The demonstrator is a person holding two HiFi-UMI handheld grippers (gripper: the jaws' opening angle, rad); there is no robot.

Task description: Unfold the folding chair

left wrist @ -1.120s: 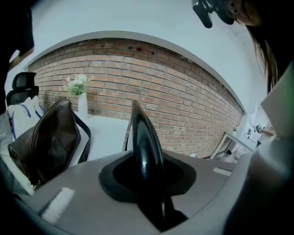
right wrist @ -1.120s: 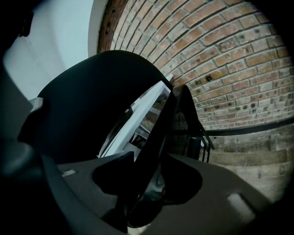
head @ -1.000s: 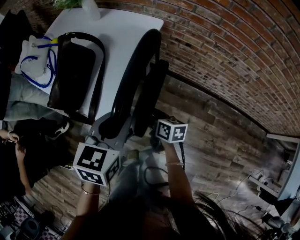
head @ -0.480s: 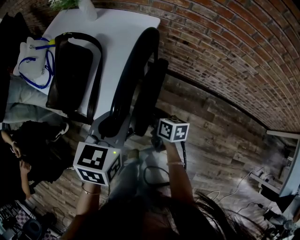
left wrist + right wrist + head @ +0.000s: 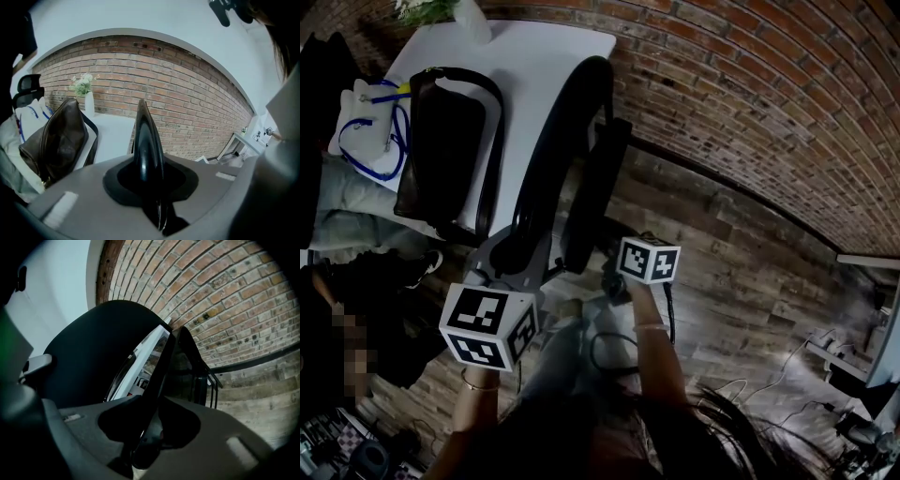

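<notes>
The black folding chair stands on the floor directly ahead of both tools, beside the white worktop. The left tool has just been closing its jaws and pinches the rim of the chair's back. The right tool has also just been closing and clamps the thin seat edge.

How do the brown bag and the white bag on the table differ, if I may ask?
The brown bag is dark and bigger; the white bag is pale with blue straps. The brown bag lies nearer the folding chair; the white bag lies beyond it. Both rest on the table.
</notes>
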